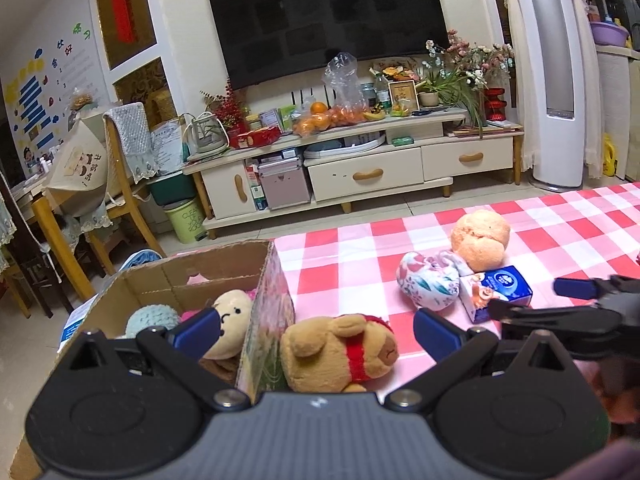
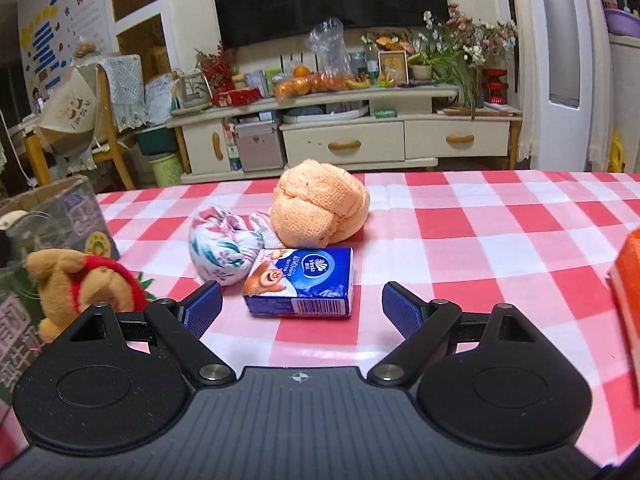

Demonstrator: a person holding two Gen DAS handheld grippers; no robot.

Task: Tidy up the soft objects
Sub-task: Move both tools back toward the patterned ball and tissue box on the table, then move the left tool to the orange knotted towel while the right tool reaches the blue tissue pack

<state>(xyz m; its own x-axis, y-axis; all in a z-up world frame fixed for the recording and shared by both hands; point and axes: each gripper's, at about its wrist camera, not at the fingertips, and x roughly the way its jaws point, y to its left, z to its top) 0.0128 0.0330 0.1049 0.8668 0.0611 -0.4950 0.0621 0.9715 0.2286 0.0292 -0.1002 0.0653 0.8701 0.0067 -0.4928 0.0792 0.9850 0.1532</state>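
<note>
While both tools hang empty over the checked cloth, the step in hand looks like choosing and lining up on the next item; the right hand-held gripper (image 2: 301, 307) has its blue pads spread wide, with the tissue pack (image 2: 301, 282) lying flat just ahead of the gap and centred between them; the left hand-held gripper (image 1: 316, 330) is likewise spread, one pad over the open cardboard box (image 1: 192, 280) and the other over the surface (image 1: 344, 256), with the brown plush bear (image 1: 340, 354) lying on its side between them, close against the box's outer wall. Beyond the tissue pack sit the floral cloth bundle (image 2: 224, 250) and, touching it, the knotted orange towel (image 2: 320, 210); these rest together near the middle of the surface, well apart from the box. Inside the box a cream plush head (image 1: 232, 326) and a pale blue knitted toy (image 1: 154, 320) already lie, so the sorting seems partly done. Next, I judge, the right tool needs to go forward and down until its pads bracket the pack's long sides, then close gently; the pack is soft and may buckle. At the far right edge an orange object (image 2: 628, 276) shows only in part.
</note>
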